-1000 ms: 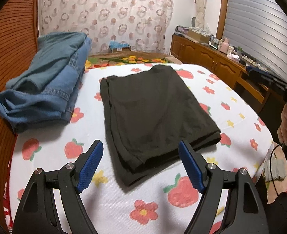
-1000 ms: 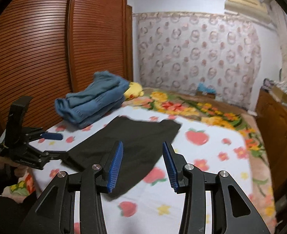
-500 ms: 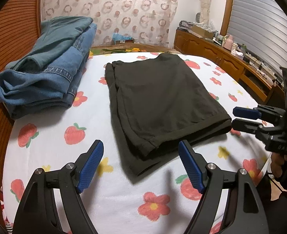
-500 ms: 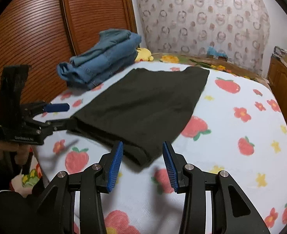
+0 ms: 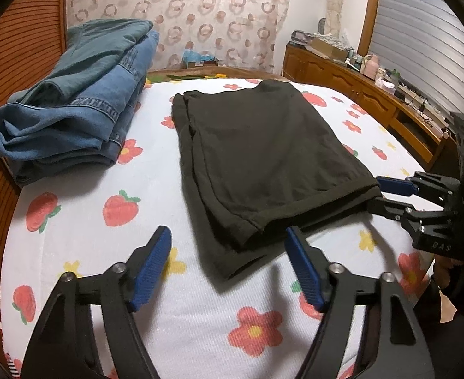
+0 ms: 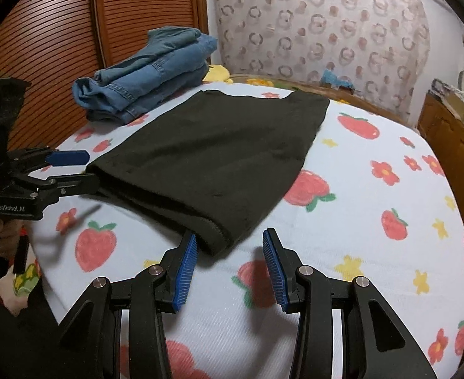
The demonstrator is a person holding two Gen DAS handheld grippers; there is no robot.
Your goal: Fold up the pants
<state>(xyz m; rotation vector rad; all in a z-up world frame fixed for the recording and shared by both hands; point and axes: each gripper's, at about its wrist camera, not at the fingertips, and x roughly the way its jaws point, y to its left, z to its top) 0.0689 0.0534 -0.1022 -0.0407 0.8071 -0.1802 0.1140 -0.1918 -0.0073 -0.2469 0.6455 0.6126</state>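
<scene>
Left tongs [image 5: 229, 252] narrowing, right tongs [image 6: 230, 259] part-open, both empty, flank the black pants' [image 5: 263, 158] six-o'clock hem, seemingly poised for the next fold on the bed [image 5: 74, 246].

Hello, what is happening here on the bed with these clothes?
A person holds a gripper in each hand over a bed with a strawberry-print sheet. Dark pants, already folded, lie flat on it. The left gripper and the right gripper each sit at a near corner of the pants, jaws open, with nothing gripped; the left jaws have just been closing a little. A pile of folded jeans rests beside the pants, apart from them.
</scene>
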